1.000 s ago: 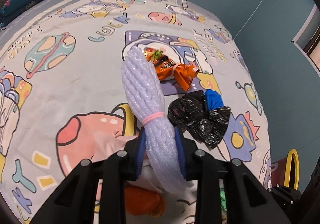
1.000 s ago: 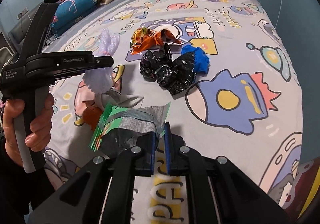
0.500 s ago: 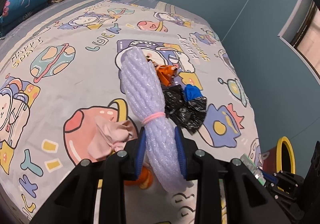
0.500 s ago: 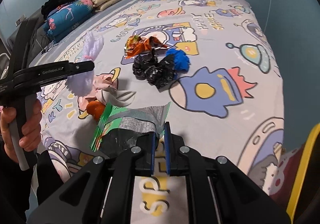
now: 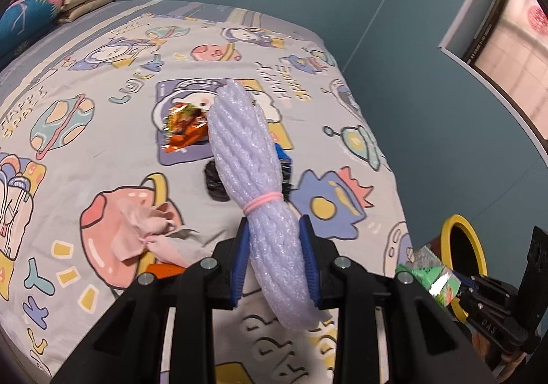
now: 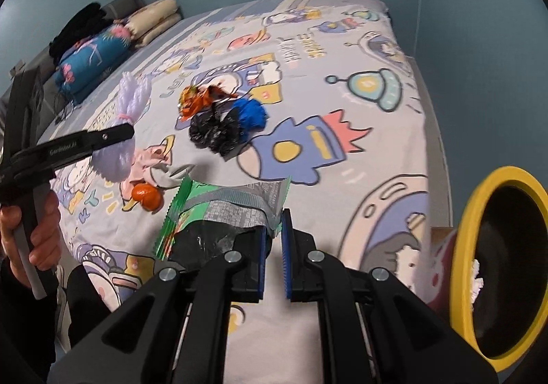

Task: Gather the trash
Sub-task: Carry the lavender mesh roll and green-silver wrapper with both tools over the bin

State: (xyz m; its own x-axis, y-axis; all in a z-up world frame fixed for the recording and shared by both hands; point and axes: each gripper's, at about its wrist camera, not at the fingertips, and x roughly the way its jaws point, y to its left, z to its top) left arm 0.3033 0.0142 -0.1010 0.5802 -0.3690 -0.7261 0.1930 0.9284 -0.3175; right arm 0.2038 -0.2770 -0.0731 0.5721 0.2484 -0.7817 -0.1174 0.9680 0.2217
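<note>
my left tool (image 5: 275, 262) is clenched around a white foam net bundle (image 5: 251, 175), tied at its waist with a pink band (image 5: 263, 202); its long axis runs straight ahead along the fingers, free end pointing up and away over the bed (image 5: 102, 82). my right tool (image 6: 272, 257) pinches a green and silver wrapper (image 6: 226, 213) by one edge, its length stretching out to the left; the print on it is too small to read. just right of that tool stands a yellow-rimmed bin (image 6: 479, 213) beside the bed. on the cartoon bedsheet, printed "happy space", lie an orange snack bag (image 6: 200, 100), a black plastic bag (image 6: 215, 130) touching a blue scrap (image 6: 251, 113), a pink cloth (image 5: 137, 230) and an orange fruit (image 6: 147, 197). pillows (image 6: 102, 38) sit at the far end against teal walls.
</note>
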